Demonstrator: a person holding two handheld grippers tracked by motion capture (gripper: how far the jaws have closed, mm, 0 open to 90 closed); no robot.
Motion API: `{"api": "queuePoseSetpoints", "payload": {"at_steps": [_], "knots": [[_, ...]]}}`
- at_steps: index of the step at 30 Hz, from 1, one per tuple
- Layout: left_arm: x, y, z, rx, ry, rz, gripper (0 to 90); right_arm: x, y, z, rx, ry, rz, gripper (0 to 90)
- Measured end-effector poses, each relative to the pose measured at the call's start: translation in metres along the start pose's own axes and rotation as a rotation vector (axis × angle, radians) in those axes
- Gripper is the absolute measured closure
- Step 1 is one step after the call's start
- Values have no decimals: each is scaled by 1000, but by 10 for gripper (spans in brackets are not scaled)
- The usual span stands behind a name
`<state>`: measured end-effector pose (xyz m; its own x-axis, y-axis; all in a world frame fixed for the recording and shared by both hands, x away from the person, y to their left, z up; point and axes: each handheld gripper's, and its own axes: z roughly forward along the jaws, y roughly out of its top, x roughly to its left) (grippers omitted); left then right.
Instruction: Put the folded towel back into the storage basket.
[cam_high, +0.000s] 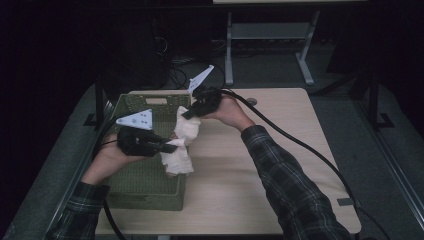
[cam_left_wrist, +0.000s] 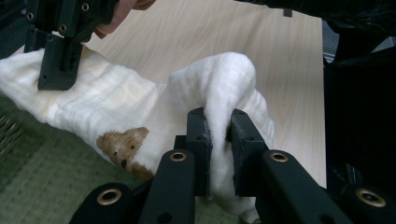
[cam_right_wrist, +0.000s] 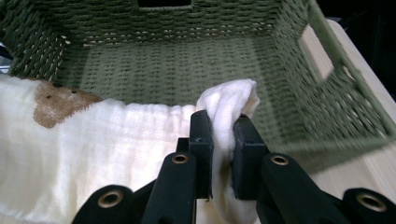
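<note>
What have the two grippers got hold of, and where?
Both pinch the white cloth: left gripper on a bunched fold, right gripper on another bunched edge, over the basket.

The high view is dim, its surroundings sinking into black around the evenly lit bench (cam_high: 280, 165), while both gripper views are brighter, with the nearest fingers (cam_left_wrist: 198, 140) soft-focused.

a light wooden table (cam_high: 280, 150) carries a green woven basket (cam_high: 145, 192).
</note>
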<state>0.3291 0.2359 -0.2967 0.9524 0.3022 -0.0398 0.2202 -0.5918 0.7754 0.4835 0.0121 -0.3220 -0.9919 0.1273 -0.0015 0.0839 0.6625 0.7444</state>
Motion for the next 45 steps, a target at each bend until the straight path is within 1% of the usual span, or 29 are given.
{"api": "queuePoseSetpoints", "payload": {"at_steps": [3, 4, 6, 7, 9, 12, 14, 15, 17, 19, 21, 23, 25, 26, 28, 31, 32, 34, 37, 38, 39, 41, 42, 45], "knots": [[2, -10, -9, 4, 13, -11, 795, 1, 10, 14, 7, 8, -5, 806], [3, -13, -12, 8, 20, -8, 795, 2, 13, 19, 5, 13, -11, 806], [4, -22, -20, 15, 31, -18, 794, 3, 20, 29, 2, 16, -22, 806], [4, -25, -23, 15, 36, -24, 794, 4, 24, 34, 3, 22, -16, 805], [5, -31, -27, 20, 42, -28, 793, 5, 30, 43, 4, 28, -22, 806], [5, -40, -35, 18, 50, -44, 793, 8, 37, 55, 3, 37, -32, 805], [4, -44, -39, 27, 61, -43, 793, 9, 40, 61, 5, 41, -37, 806], [4, -46, -41, 31, 66, -45, 793, 10, 41, 64, 6, 43, -32, 806], [5, -50, -45, 28, 72, -52, 793, 12, 43, 69, 6, 47, -41, 805], [6, -54, -47, 25, 70, -60, 793, 13, 44, 73, 4, 48, -39, 806], [6, -56, -45, 28, 61, -58, 792, 14, 43, 76, 7, 51, -41, 806], [6, -57, -40, 27, 51, -56, 792, 14, 41, 77, 22, 52, -49, 806], [6, -56, -32, 35, 31, -51, 792, 14, 38, 77, 39, 50, -43, 806], [5, -56, -27, 49, 22, -47, 792, 13, 38, 77, 39, 52, -47, 806], [5, -55, -20, 61, 9, -41, 791, 14, 36, 76, 42, 51, -40, 805], [5, -55, -12, 62, -14, -35, 790, 15, 34, 77, 50, 49, -51, 806], [5, -55, -12, 62, -14, -35, 790, 15, 34, 77, 50, 49, -51, 806], [4, -56, -3, 72, -36, -30, 788, 15, 29, 78, 55, 47, -53, 805], [6, -57, 5, 87, -48, -30, 779, 13, 25, 76, 58, 47, -43, 805], [7, -58, 8, 93, -52, -29, 761, 13, 24, 76, 57, 45, -37, 806], [7, -58, 9, 88, -49, -30, 680, 13, 22, 75, 53, 39, -34, 806], [8, -57, 10, 79, -31, -27, 555, 11, 21, 75, 54, 36, -34, 806], [8, -56, 9, 67, -21, -33, 499, 11, 21, 75, 50, 35, -32, 806], [9, -54, 7, 34, -2, -36, 428, 9, 22, 74, 57, 27, -35, 806]]}}
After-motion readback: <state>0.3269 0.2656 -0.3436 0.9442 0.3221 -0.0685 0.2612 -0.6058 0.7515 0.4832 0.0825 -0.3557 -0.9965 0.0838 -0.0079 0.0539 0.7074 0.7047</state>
